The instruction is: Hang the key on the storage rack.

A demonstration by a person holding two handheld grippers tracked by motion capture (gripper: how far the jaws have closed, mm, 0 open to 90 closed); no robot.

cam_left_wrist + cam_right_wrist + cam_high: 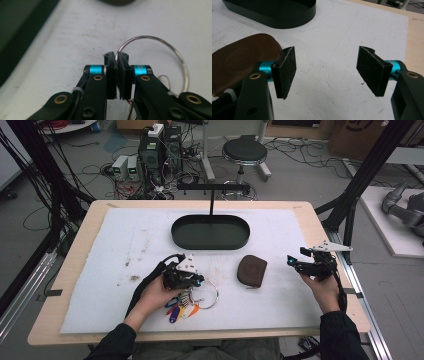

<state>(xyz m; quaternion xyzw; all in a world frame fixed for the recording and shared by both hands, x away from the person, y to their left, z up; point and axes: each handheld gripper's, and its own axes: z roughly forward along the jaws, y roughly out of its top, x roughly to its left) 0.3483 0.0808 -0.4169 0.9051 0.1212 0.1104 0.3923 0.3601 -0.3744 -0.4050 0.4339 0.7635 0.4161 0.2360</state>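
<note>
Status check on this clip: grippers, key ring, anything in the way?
Left gripper shut on key ring. Right gripper open, nothing between its pads. Brown pouch and black tray lie apart, nothing blocking.

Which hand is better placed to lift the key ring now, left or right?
Left. The left gripper is shut on the key ring, while the right gripper hangs open beside the brown pouch.
</note>
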